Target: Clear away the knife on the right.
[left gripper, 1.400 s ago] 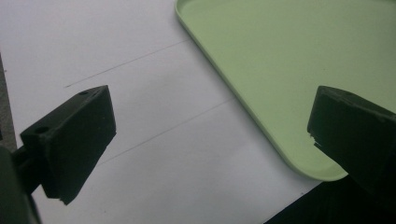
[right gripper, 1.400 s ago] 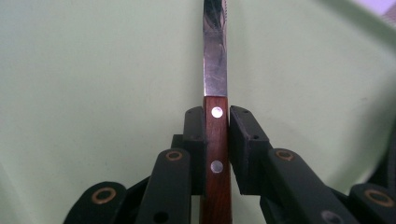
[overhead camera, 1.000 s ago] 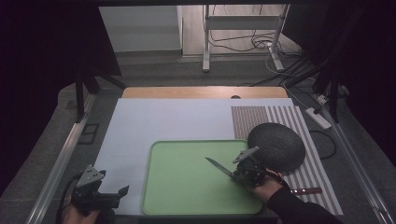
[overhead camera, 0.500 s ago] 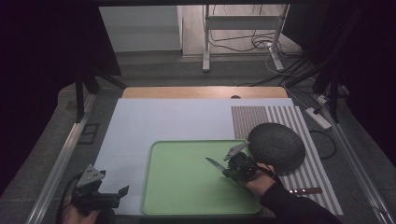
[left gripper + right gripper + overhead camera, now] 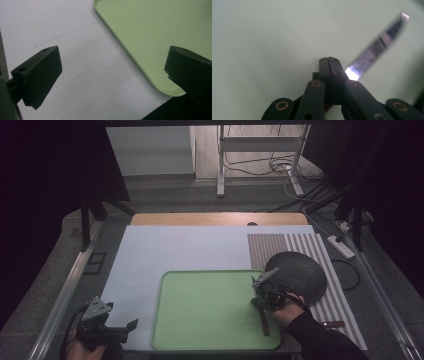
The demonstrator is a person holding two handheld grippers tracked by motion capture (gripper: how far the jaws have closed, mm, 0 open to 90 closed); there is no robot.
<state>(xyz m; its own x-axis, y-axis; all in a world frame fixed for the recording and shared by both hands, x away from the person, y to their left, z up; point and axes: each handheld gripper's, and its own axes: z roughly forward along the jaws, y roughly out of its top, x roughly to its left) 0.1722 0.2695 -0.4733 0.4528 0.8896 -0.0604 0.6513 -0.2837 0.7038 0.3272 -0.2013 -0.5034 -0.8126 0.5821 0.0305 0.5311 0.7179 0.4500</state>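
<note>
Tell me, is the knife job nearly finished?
Partly, it seems. Done: the knife is over the green tray, its brown handle on the tray's right side. In hand: the right gripper is shut beside the blade; whether it pinches the knife is unclear. Perhaps left: the dark round mat sits off the tray, and the left gripper is open and holds nothing.

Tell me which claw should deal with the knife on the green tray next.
Right, I'd say. The right claw is shut over the green tray, the knife blade beside it; the left claw hangs open off the tray's corner.
</note>
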